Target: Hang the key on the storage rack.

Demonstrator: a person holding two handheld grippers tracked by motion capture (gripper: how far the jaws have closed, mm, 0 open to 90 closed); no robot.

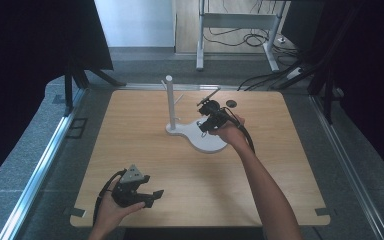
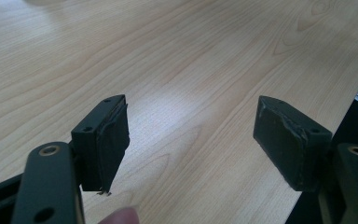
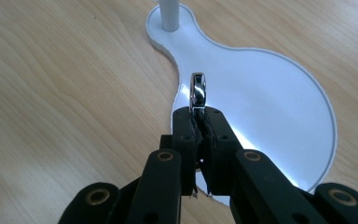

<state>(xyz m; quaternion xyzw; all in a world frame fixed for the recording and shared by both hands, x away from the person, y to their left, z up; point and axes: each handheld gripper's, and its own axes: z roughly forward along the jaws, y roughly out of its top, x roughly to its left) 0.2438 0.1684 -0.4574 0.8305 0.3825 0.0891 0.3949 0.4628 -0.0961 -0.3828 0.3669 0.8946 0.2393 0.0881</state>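
Observation:
A white stand has a pear-shaped base [image 1: 207,141] and an upright white pole [image 1: 169,100] with short pegs near its top, and it sits at the middle back of the wooden table. My right gripper [image 1: 203,126] hovers over the base, shut on a small shiny metal ring [image 3: 197,91] that sticks out edge-on beyond its fingertips. In the right gripper view the right gripper [image 3: 200,114] points at the base [image 3: 270,93], with the pole's foot [image 3: 170,14] farther ahead. My left gripper [image 1: 152,198] rests near the front left edge, and its jaws [image 2: 191,135] stand wide open with nothing between them.
The light wooden table [image 1: 145,150] has black tape at its front corners. A small dark round object [image 1: 231,103] lies behind the right hand. Metal rails run along both sides, and a white table frame with cables [image 1: 240,35] stands on the floor beyond.

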